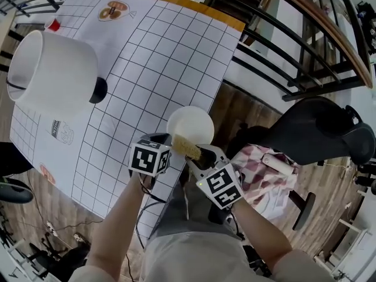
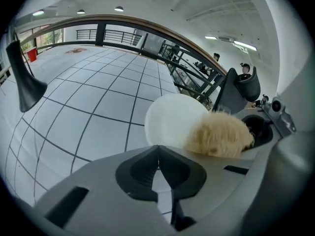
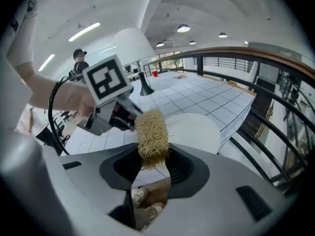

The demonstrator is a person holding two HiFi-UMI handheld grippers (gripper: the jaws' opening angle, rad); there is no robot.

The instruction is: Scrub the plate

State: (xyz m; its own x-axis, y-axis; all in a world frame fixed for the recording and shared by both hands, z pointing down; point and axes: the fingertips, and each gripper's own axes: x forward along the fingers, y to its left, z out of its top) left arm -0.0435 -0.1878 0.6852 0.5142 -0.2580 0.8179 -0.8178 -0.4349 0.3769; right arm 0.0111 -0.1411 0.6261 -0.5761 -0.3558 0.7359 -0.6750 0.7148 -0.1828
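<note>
- Tongs in my right hand (image 3: 151,154) clenched on scrubber (image 3: 151,132), held over plate (image 2: 172,119) near its rim.
- My left tongs (image 2: 157,149) closed at that rim; whether they pinch it, I cannot tell.
- Plate lies at table (image 1: 147,63) edge; scrubbing looks barely begun. Next: press down, rub across.

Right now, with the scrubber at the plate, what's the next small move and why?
Probably press the scrubber onto the plate and start rubbing: the right gripper grips the scrubber at the plate's near edge, and the left gripper seems to pinch the rim, steadying it.
</note>
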